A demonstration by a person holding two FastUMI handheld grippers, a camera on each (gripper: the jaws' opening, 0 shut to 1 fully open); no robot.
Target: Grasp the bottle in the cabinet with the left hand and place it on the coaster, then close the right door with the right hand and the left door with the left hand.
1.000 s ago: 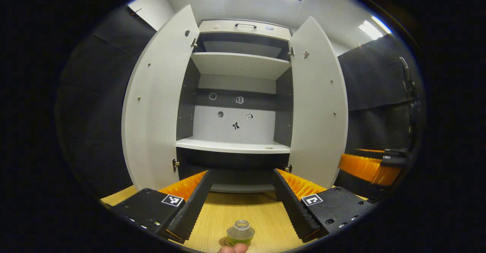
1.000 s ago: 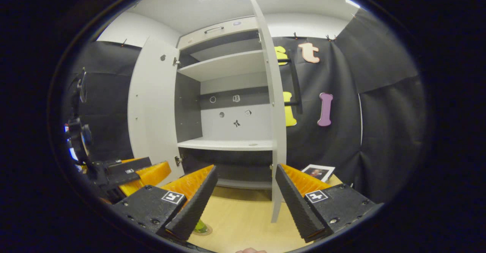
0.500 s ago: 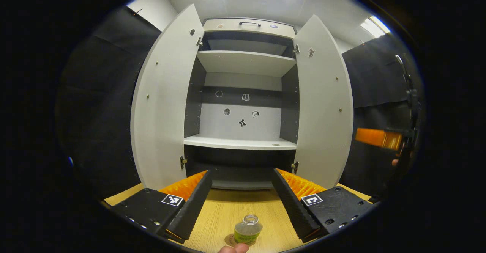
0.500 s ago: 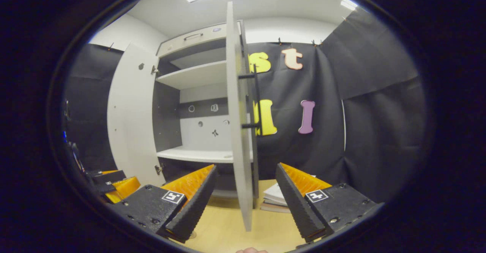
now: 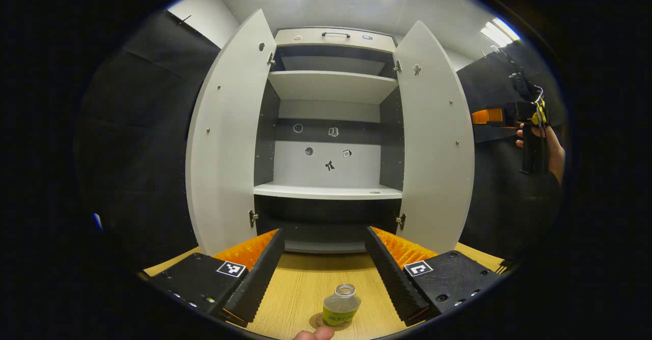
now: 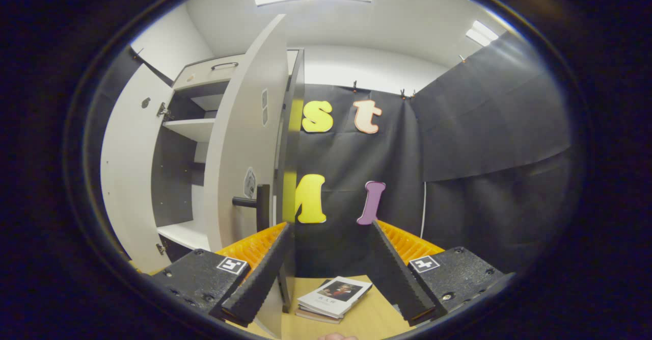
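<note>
- Leftmost, relative to the cabinet (image 5: 331, 141): the left door (image 5: 224, 141) stands wide open, swung out toward the viewer, with its hinges at the cabinet's left edge.
- Centre: the cabinet interior shows bare shelves; no bottle remains on them, only small stickers on the back panel.
- In front of the cabinet, on the wooden table (image 5: 300, 289): the bottle (image 5: 341, 307) stands upright on the coaster (image 5: 317, 321), whose rim shows beneath its base. The placing step thus appears complete.
- Left gripper (image 5: 323, 268): its two fingers are spread apart and hold nothing; the bottle stands free between and below them, apart from both. A fingertip of the person shows at the bottom edge, just below the bottle.
- Right of the cabinet opening: the right door (image 5: 435, 141) is also wide open, so neither closing step is done.
- Far right of the cabinet, in the left gripper view: the right gripper (image 5: 489, 116), held in a hand (image 5: 550, 144), is raised beside the right door's outer face.
- Right gripper view: the right gripper (image 6: 328, 268) has its fingers apart and empty, near the door's outer face and bar handle (image 6: 254, 205). A book (image 6: 333, 295) lies on the table below.
- Judgement: remaining work is pushing the right door shut, then the left door.
</note>
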